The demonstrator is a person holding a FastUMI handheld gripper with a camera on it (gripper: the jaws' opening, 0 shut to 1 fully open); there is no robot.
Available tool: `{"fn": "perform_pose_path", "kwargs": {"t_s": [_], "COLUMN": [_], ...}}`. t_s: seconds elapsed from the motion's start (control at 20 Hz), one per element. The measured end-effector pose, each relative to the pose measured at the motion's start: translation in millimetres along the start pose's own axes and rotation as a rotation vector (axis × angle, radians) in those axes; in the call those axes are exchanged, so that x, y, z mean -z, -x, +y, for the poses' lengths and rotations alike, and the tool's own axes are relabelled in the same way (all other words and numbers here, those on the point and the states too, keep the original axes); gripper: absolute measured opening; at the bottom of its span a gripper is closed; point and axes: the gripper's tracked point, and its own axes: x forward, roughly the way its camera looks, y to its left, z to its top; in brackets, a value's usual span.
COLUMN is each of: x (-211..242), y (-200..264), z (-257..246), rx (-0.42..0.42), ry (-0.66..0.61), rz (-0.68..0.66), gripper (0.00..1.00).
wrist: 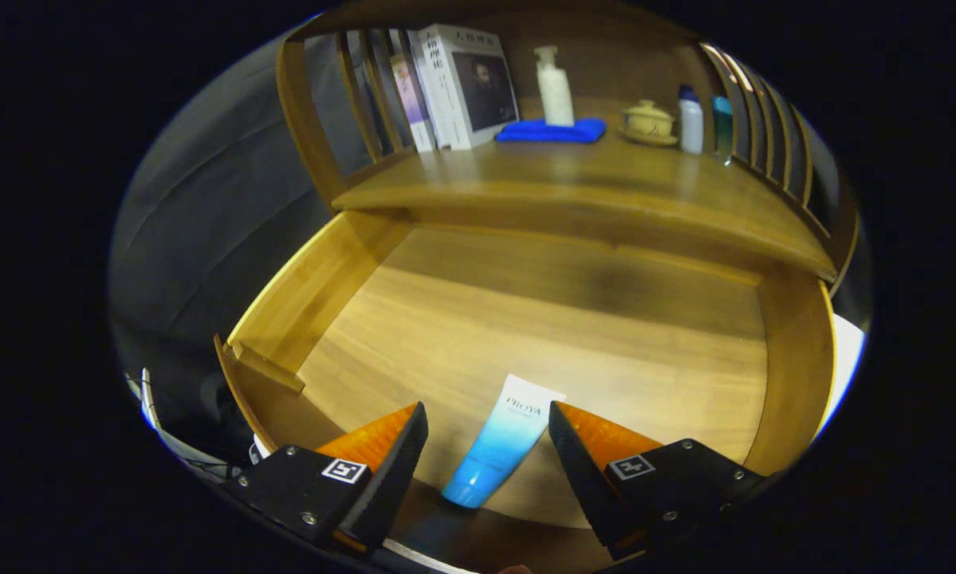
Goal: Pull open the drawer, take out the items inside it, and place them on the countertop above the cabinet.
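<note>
Nearest to us, our gripper (487, 434) is hanging over the pulled-out drawer (302, 295) with its jaws spread wide, pinching nothing. Between the two fingers a tube (497, 446) is lying flat on the drawer floor, its cap end pointing back toward us and its flat crimped end pointing away; neither finger is touching it, as far as we can tell. We are seeing bare wooden floor across the drawer beyond the tube. Above the drawer, the desk (573, 183) is carrying several things along its back: some books (458, 88) standing upright by the slatted side rail, a folded blue cloth (553, 130) with a white pump bottle (555, 88) standing on it, a lidded cup (647, 121) on a saucer, and two small bottles (701, 119) just beside that cup.
</note>
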Motion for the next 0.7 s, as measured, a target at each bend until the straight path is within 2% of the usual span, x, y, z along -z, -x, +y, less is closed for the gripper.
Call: {"fn": "perform_pose_path", "kwargs": {"t_s": [0.25,0.45,0.7], "x": [10.5,19.6,20.0], "y": [-4.8,-17.3,-25.6], "z": [-5.4,-16.4,-21.7], "rx": [-0.012,0.004,0.003], "ry": [-0.005,-0.082,-0.118], "rz": [0.152,0.26,0.31], "gripper": [0.94,0.94,0.94]}}
